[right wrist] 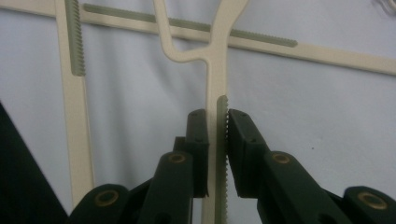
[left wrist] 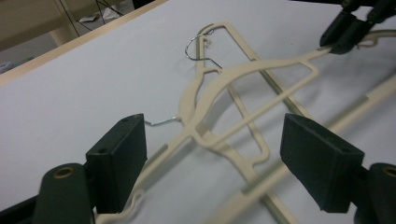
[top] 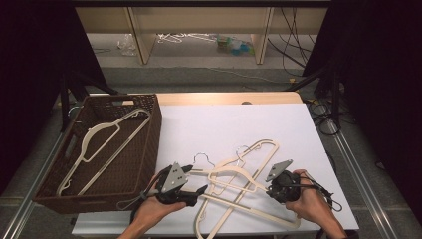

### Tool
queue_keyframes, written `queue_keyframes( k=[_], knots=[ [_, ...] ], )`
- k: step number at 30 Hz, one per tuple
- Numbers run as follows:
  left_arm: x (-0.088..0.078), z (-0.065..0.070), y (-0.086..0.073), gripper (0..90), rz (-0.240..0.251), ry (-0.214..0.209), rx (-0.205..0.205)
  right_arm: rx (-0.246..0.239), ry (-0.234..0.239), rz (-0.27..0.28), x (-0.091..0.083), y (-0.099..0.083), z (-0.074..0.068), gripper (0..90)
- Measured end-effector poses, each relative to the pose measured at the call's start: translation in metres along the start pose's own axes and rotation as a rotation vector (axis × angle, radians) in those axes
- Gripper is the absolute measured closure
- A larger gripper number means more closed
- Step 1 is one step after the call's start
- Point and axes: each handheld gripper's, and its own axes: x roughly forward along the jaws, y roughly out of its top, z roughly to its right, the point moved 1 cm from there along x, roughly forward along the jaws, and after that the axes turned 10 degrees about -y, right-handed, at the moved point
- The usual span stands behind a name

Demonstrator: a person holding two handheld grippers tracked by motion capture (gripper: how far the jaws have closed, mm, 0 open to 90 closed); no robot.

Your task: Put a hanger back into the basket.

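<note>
Hangers lay tangled on the white table.
The right gripper clenched a hanger; the left gripper gaped wide.

Spread fingers flanking cream hangers

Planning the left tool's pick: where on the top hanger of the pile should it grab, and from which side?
Take the top hanger on its near shoulder arm, below the neck, coming in from the person's left along the table. That arm is a thin flat bar lying between the open left tool jaws. Avoid the neck: the wire hooks cross there. The right tool already pinches the far arm.
</note>
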Motion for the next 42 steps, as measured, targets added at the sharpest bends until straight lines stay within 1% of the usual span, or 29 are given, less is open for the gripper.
queue_keyframes(
  k=[1,3,4,5,6,7,8,9,11,12,14,16,17,18,20,21,22,23,24,25,29,30,32,33,34,35,37,38,42],
  knots=[
    [0.009,-0.003,0.003,23.7,-0.021,-0.005,-0.014,-0.008,-0.005,0.006,-0.001,0.001,-0.002,79.6],
    [0.020,-0.006,0.005,23.8,-0.059,-0.011,-0.023,-0.025,0.001,0.007,-0.005,0.002,-0.006,79.6],
    [0.026,-0.008,0.006,23.7,-0.086,-0.020,-0.008,-0.031,-0.001,0.007,-0.006,0.002,-0.008,79.6],
    [0.032,-0.010,0.006,23.7,-0.104,-0.032,-0.012,-0.035,-0.003,0.008,-0.007,0.002,-0.009,79.6],
    [0.038,-0.012,0.007,23.8,-0.112,-0.026,-0.004,-0.042,-0.006,0.011,-0.008,0.003,-0.011,79.6],
    [0.042,-0.013,0.007,24.1,-0.135,-0.026,0.006,-0.043,-0.006,0.009,-0.010,0.003,-0.012,79.6],
    [0.047,-0.014,0.008,24.4,-0.140,-0.019,0.013,-0.047,-0.001,0.010,-0.012,0.003,-0.013,79.6],
    [0.051,-0.015,0.008,24.5,-0.163,-0.030,0.017,-0.054,-0.007,0.014,-0.014,0.004,-0.014,79.5],
    [0.059,-0.015,0.009,24.5,-0.173,-0.033,0.021,-0.063,-0.013,0.019,-0.016,0.005,-0.017,79.5],
    [0.062,-0.015,0.009,24.4,-0.193,-0.038,0.026,-0.062,-0.013,0.012,-0.018,0.006,-0.018,79.5],
    [0.068,-0.016,0.008,24.1,-0.234,-0.032,0.057,-0.071,-0.015,0.017,-0.021,0.008,-0.020,79.5],
    [0.075,-0.015,0.008,24.8,-0.230,-0.043,0.051,-0.083,-0.018,0.022,-0.022,0.009,-0.021,79.5],
    [0.076,-0.017,0.008,25.8,-0.246,-0.037,0.059,-0.085,-0.016,0.022,-0.023,0.009,-0.022,79.5],
    [0.078,-0.017,0.009,26.3,-0.245,-0.037,0.056,-0.096,-0.018,0.027,-0.024,0.010,-0.023,79.5],
    [0.080,-0.017,0.010,30.4,-0.253,-0.052,0.062,-0.096,-0.022,0.027,-0.025,0.011,-0.025,79.5],
    [0.082,-0.016,0.010,32.4,-0.239,-0.061,0.061,-0.105,-0.023,0.035,-0.025,0.011,-0.025,79.5],
    [0.083,-0.016,0.010,33.3,-0.248,-0.064,0.072,-0.101,-0.019,0.030,-0.026,0.011,-0.026,79.6],
    [0.083,-0.016,0.011,37.4,-0.259,-0.065,0.086,-0.102,-0.019,0.031,-0.026,0.012,-0.026,79.5],
    [0.084,-0.015,0.011,42.1,-0.257,-0.080,0.094,-0.114,-0.022,0.040,-0.026,0.012,-0.026,79.5],
    [0.085,-0.015,0.011,44.3,-0.259,-0.090,0.105,-0.112,-0.023,0.039,-0.027,0.013,-0.027,79.5],
    [0.084,-0.012,0.011,63.8,-0.261,-0.150,0.136,-0.122,-0.024,0.045,-0.027,0.013,-0.028,79.5],
    [0.082,-0.012,0.012,65.8,-0.271,-0.163,0.150,-0.128,-0.027,0.046,-0.028,0.013,-0.028,79.4],
    [0.078,-0.014,0.014,67.6,-0.285,-0.184,0.181,-0.144,-0.029,0.049,-0.028,0.013,-0.029,79.5],
    [0.076,-0.013,0.015,68.3,-0.281,-0.187,0.183,-0.150,-0.030,0.057,-0.028,0.012,-0.028,79.5],
    [0.072,-0.014,0.017,68.8,-0.294,-0.192,0.203,-0.154,-0.022,0.057,-0.028,0.012,-0.028,79.5],
    [0.071,-0.013,0.018,69.4,-0.285,-0.195,0.202,-0.165,-0.029,0.067,-0.029,0.012,-0.028,79.5],
    [0.064,-0.013,0.023,70.1,-0.287,-0.205,0.226,-0.183,-0.031,0.082,-0.029,0.012,-0.027,79.4],
    [0.061,-0.012,0.024,70.5,-0.276,-0.212,0.229,-0.188,-0.031,0.088,-0.030,0.011,-0.026,79.4],
    [0.043,-0.007,0.031,71.7,-0.261,-0.229,0.256,-0.215,-0.021,0.123,-0.031,0.009,-0.023,79.5]
  ],
)
